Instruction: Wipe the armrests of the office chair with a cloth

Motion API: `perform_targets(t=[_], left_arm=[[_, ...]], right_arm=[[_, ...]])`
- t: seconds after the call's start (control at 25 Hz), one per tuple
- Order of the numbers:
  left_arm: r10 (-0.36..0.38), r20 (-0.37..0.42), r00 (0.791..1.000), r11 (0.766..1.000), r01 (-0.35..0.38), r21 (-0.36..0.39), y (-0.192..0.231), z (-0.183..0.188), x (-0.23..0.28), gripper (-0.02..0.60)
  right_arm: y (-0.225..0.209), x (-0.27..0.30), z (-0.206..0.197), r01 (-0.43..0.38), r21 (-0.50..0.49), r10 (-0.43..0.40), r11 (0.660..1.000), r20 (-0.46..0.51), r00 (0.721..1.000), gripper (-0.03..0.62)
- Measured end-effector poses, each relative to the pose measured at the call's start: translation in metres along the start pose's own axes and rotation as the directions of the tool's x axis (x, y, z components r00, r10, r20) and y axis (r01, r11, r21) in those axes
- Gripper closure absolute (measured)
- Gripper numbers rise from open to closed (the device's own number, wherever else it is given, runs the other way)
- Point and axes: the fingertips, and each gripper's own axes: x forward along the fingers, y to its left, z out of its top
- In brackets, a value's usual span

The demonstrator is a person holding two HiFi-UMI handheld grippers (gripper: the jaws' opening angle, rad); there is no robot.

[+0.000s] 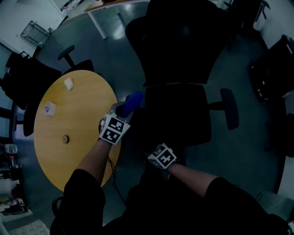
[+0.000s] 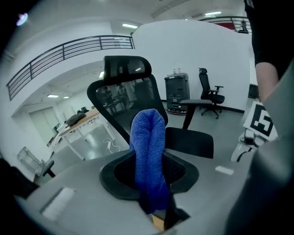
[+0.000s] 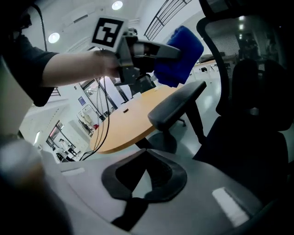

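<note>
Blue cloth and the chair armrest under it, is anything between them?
Nothing. The right gripper view shows only a thin gap of air between the blue cloth, held by the left hand-held gripper, and the armrest just below it.

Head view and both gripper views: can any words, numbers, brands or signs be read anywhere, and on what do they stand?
No text can be read in any view.
Black-and-white patterned cube at left: square code pattern only, no letters or numbers.
Black-and-white patterned cube at right: the same, pattern only.
White printed sheets at the head view's top edge: dark print, too small to read.
</note>
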Motion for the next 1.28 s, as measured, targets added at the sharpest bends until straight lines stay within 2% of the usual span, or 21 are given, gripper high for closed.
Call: perform_targets(t=[0.12,0.2,0.28,0.36,0.48,0.52,0.6,0.64,0.68,0.76,0.88,1.0,1.28], left_arm=[[-0.039,-0.014,0.999,0.996,0.040,0.077,0.025,0.012,0.030,0.457],[-0.078,-0.036,0.996,0.986,0.083,0.145,0.034,0.016,0.049,0.457],[-0.127,-0.081,0.989,0.959,0.143,0.243,0.034,0.016,0.068,0.457],[-0.171,-0.130,0.977,0.917,0.206,0.343,0.031,0.014,0.087,0.457],[-0.208,-0.188,0.960,0.836,0.274,0.475,0.025,0.009,0.106,0.457],[-0.219,-0.211,0.953,0.797,0.299,0.524,0.020,0.006,0.111,0.457],[-0.240,-0.267,0.933,0.697,0.357,0.622,0.005,-0.004,0.118,0.457],[-0.249,-0.290,0.924,0.649,0.382,0.658,-0.002,-0.008,0.120,0.457],[-0.259,-0.306,0.916,0.611,0.401,0.683,-0.010,-0.011,0.120,0.457],[-0.285,-0.319,0.904,0.557,0.427,0.712,-0.022,-0.014,0.117,0.457],[-0.342,-0.336,0.877,0.495,0.473,0.729,-0.044,-0.022,0.104,0.457],[-0.408,-0.348,0.844,0.466,0.521,0.715,-0.066,-0.031,0.088,0.459],[-0.496,-0.324,0.806,0.462,0.560,0.687,-0.095,-0.045,0.050,0.459]], right_arm=[[-0.006,0.007,0.017,0.016,0.018,-0.016,1.000,0.033,0.999,0.591],[-0.006,0.013,0.025,0.011,0.045,-0.014,0.999,0.049,0.999,0.591],[-0.004,0.019,0.028,0.006,0.078,-0.010,0.997,0.054,0.998,0.591],[-0.005,0.025,0.030,0.014,0.095,-0.020,0.995,0.057,0.998,0.591],[-0.006,0.031,0.031,0.025,0.112,-0.032,0.993,0.062,0.998,0.591],[-0.005,0.032,0.030,0.025,0.123,-0.033,0.992,0.063,0.997,0.591],[-0.004,0.033,0.029,0.028,0.156,-0.038,0.987,0.060,0.997,0.591],[-0.004,0.033,0.029,0.029,0.171,-0.040,0.985,0.060,0.997,0.591],[-0.004,0.033,0.029,0.029,0.182,-0.041,0.983,0.062,0.997,0.591],[-0.004,0.034,0.031,0.028,0.195,-0.043,0.980,0.070,0.997,0.591],[-0.005,0.037,0.033,0.024,0.222,-0.045,0.975,0.088,0.995,0.591],[-0.007,0.036,0.034,0.020,0.249,-0.049,0.968,0.111,0.993,0.591],[-0.009,0.036,0.035,0.026,0.296,-0.069,0.955,0.133,0.989,0.591]])
